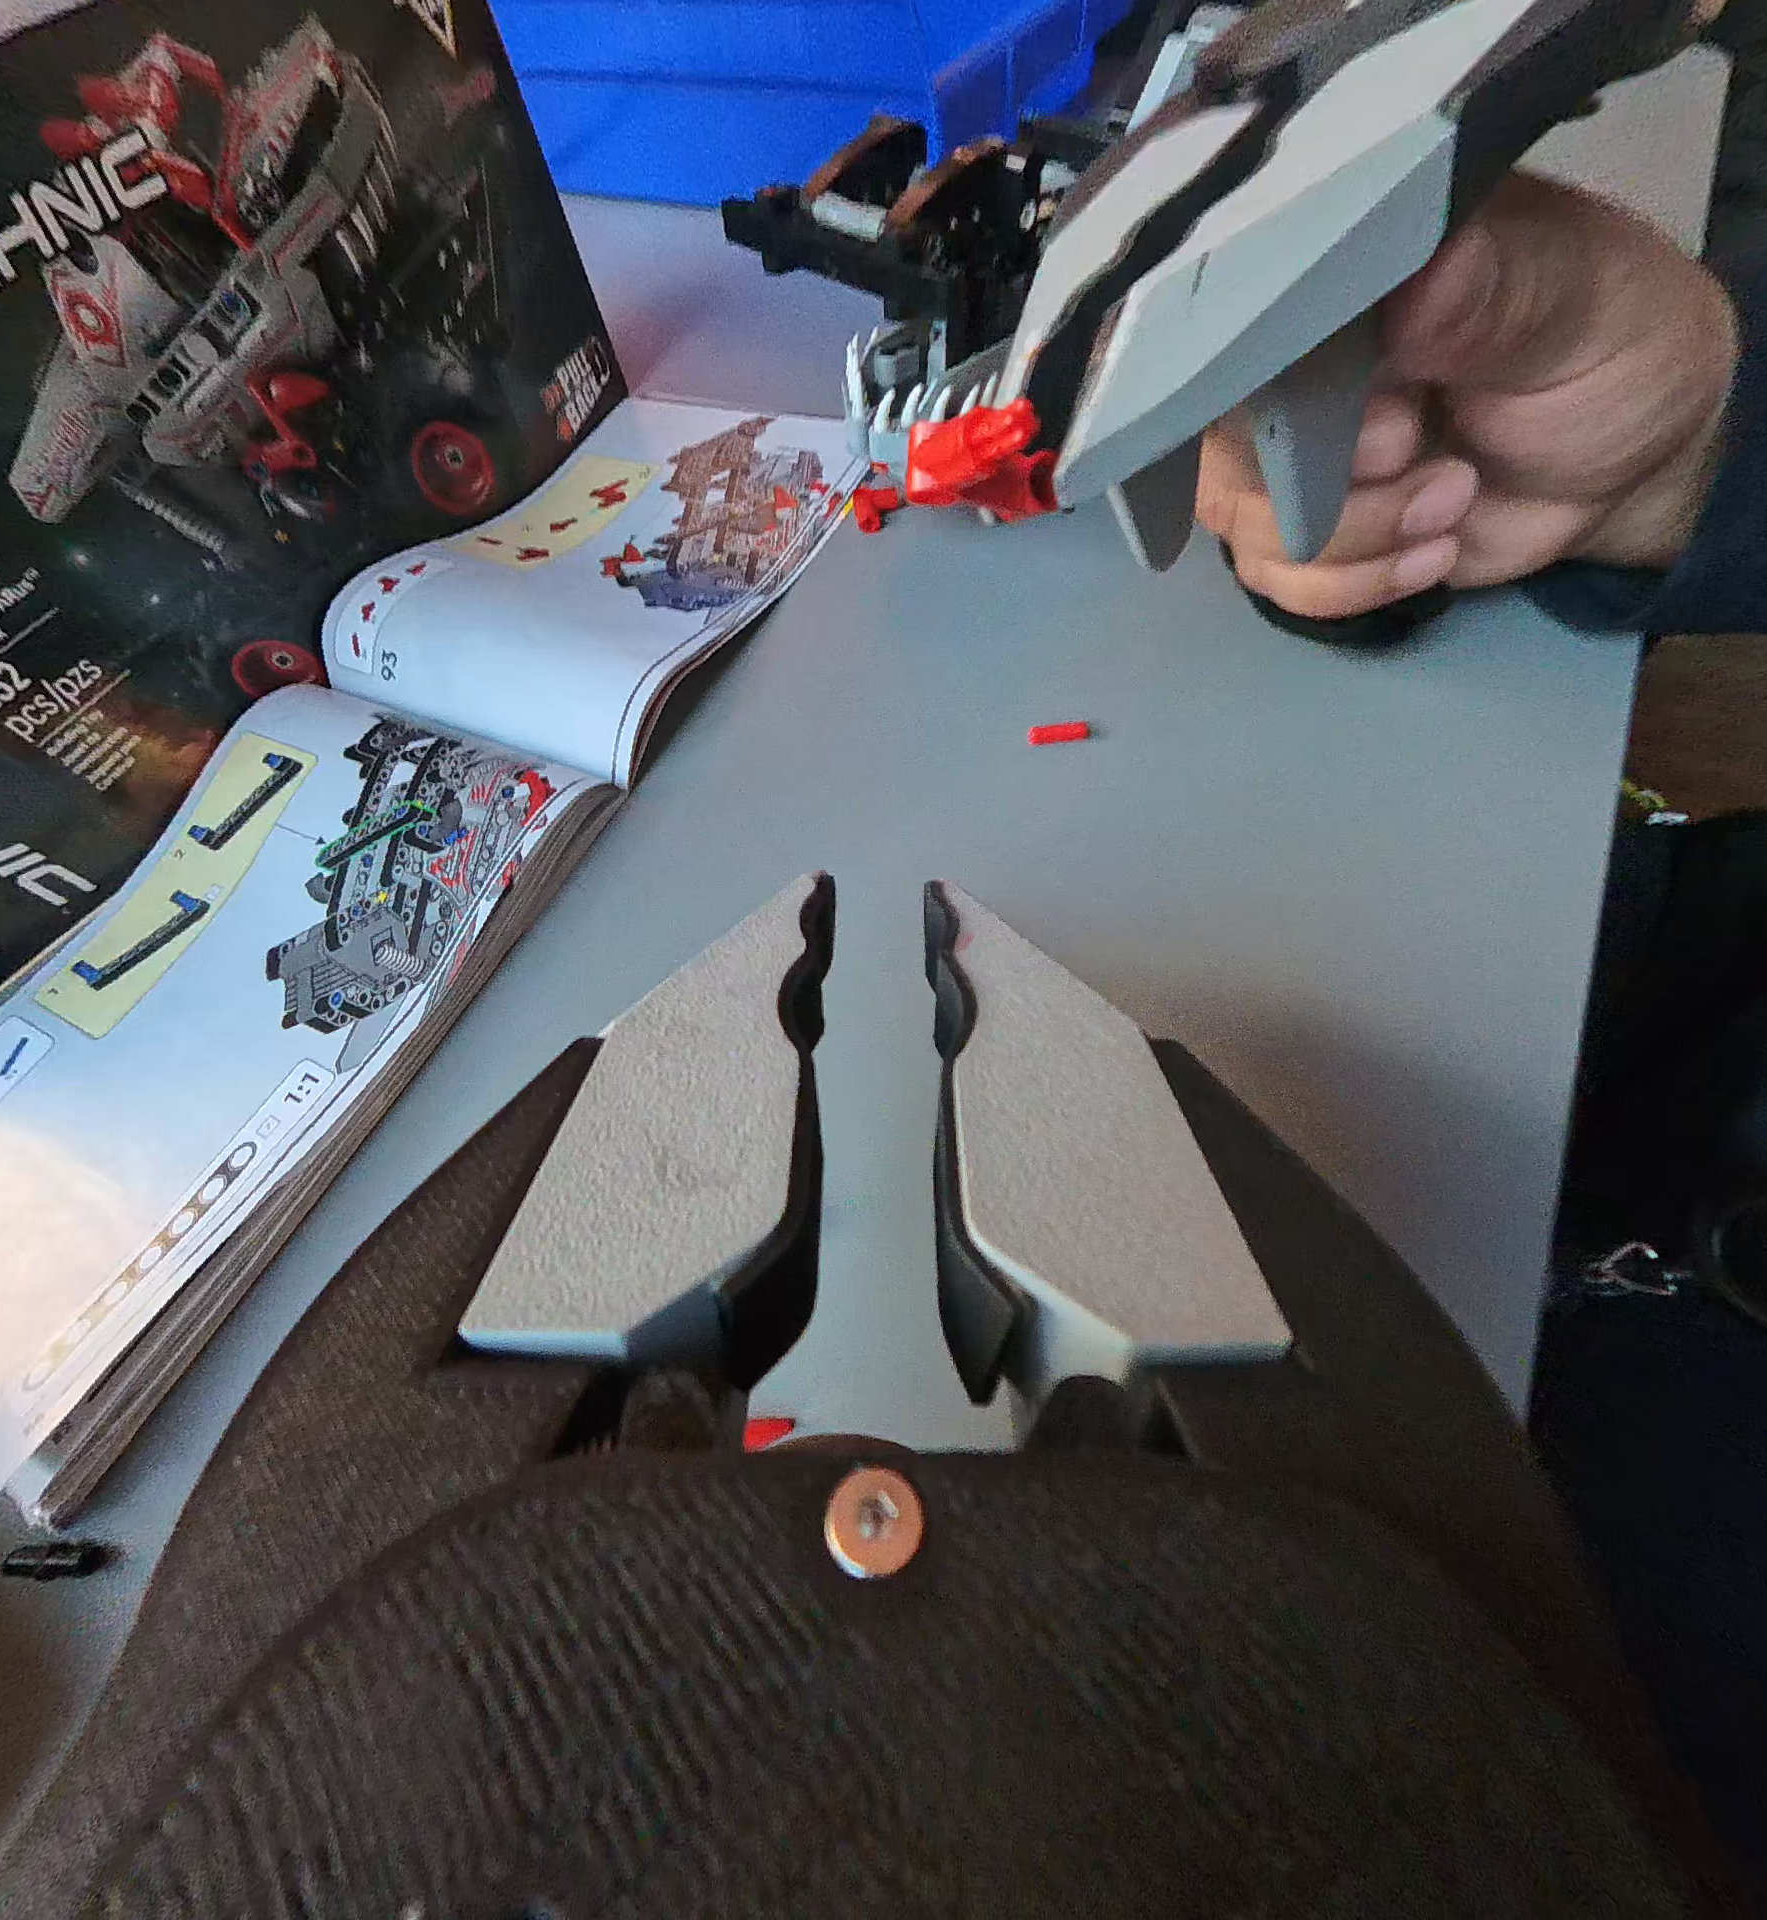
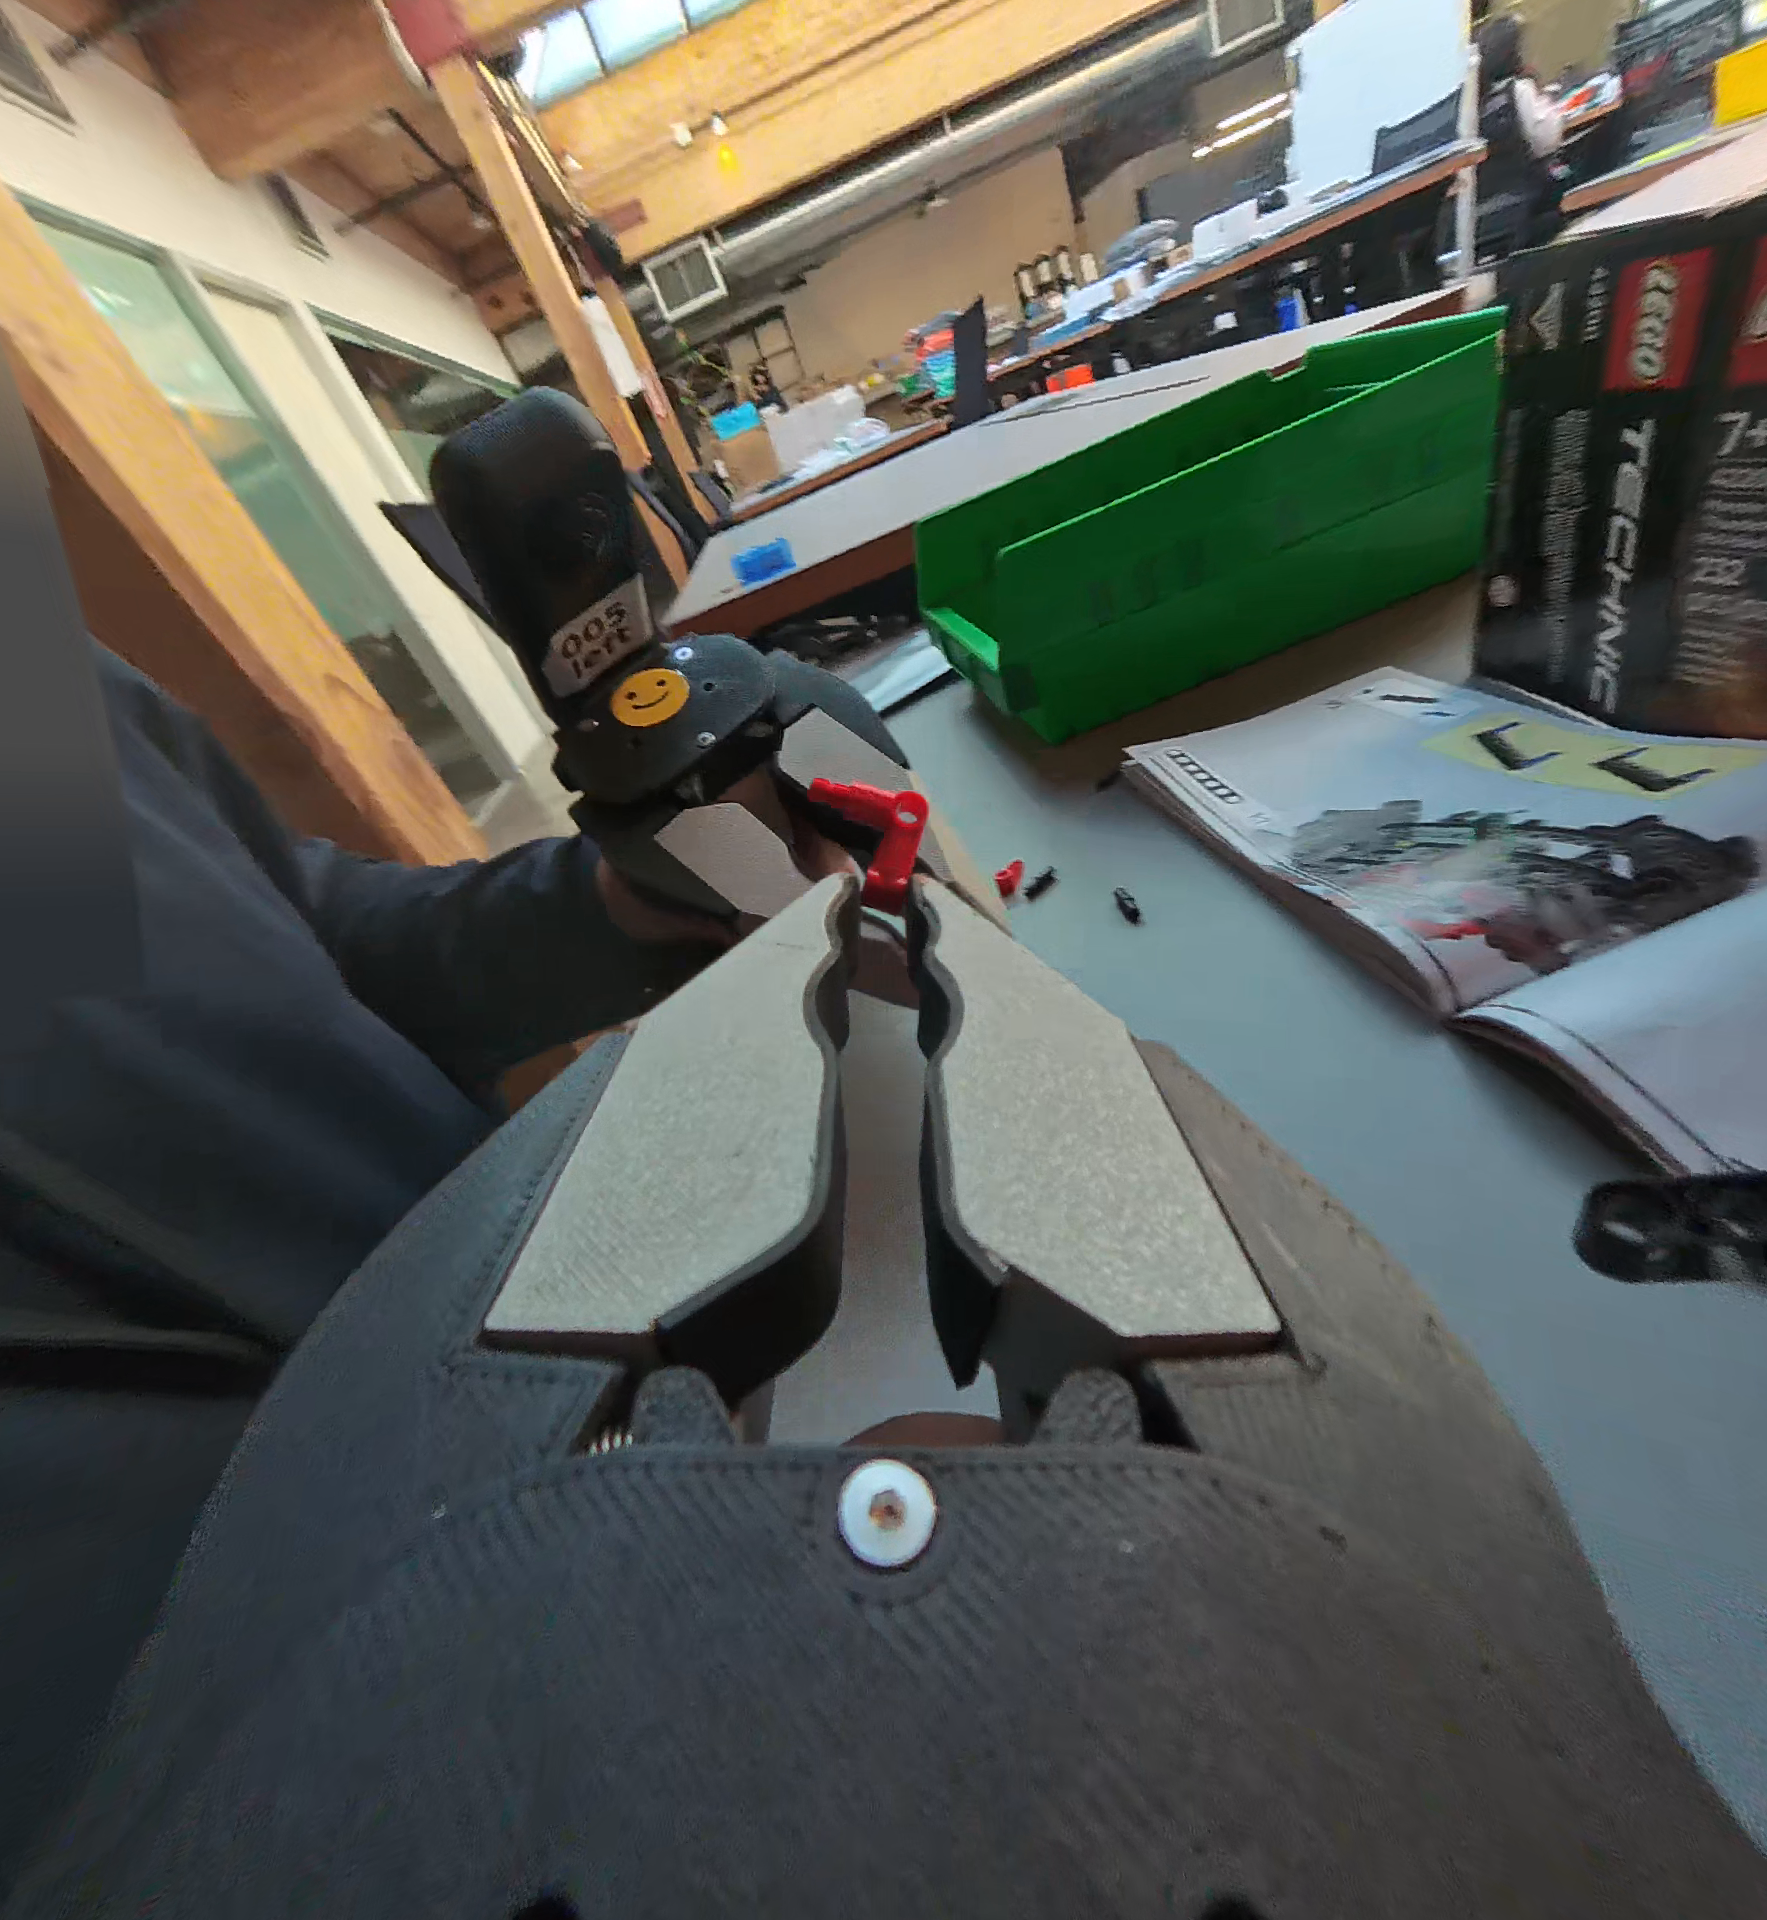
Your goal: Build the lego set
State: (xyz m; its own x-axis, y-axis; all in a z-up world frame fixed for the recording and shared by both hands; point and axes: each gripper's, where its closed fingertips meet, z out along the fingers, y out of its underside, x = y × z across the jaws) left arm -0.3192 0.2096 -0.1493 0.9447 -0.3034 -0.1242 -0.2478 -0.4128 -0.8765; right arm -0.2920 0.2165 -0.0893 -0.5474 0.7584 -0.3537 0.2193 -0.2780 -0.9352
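While the right gripper [image 2: 884, 902] pinches a bent red piece [image 2: 884, 831] at its very tips, most of that piece sticks up past the fingers. The left gripper [image 1: 877, 894] has its fingers a little way apart, with nothing between them, above the grey table [image 1: 1222, 935]. A small red peg [image 1: 1058, 734] lies on the table ahead of it. The open booklet [image 1: 359, 935] lies to the left, near the half-built model [image 1: 910, 270].
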